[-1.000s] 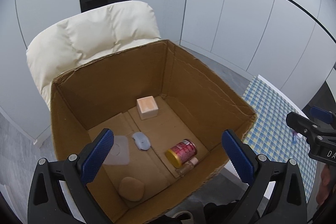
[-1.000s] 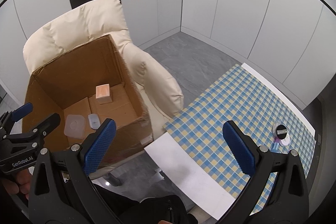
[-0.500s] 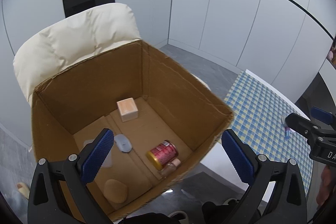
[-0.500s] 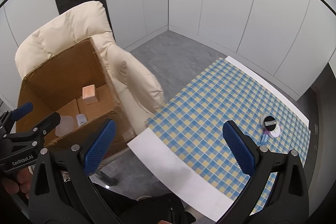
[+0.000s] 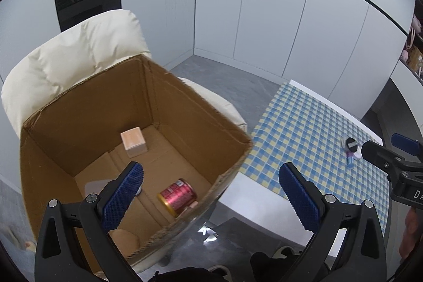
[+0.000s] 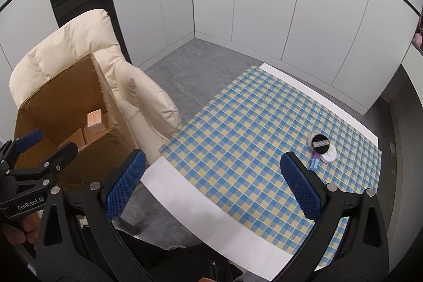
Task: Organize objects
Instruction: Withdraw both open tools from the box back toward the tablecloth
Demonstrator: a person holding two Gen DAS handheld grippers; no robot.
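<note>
Out on the checked cloth, the last little cluster waits: a black-lidded round tin sitting on a pale disc, with a small blue-and-purple tube just beside them. They sit toward the far right of the table, well apart from everything else, and they look small and light, though the tube is too tiny to read clearly.

And here's the shift: both views have swung right over the last second. A moment ago the left gripper was looking straight down into the cardboard box; now the box has slid to the left of its view and the table has come in. The right gripper has followed suit, with the cluster now closer to its right finger. That reads like a turn away from the box toward the next pickup, I'd say.

Both sets of jaws are spread wide, nothing between the blue pads.

Inside the box, on the cream armchair, the haul so far: a pale wooden cube at the far side, a red can lying on its side near the right wall, a tan rounded lump in the near corner, and a clear lid partly hidden behind the left finger.

So the job looks mostly done, with the table cluster left.
</note>
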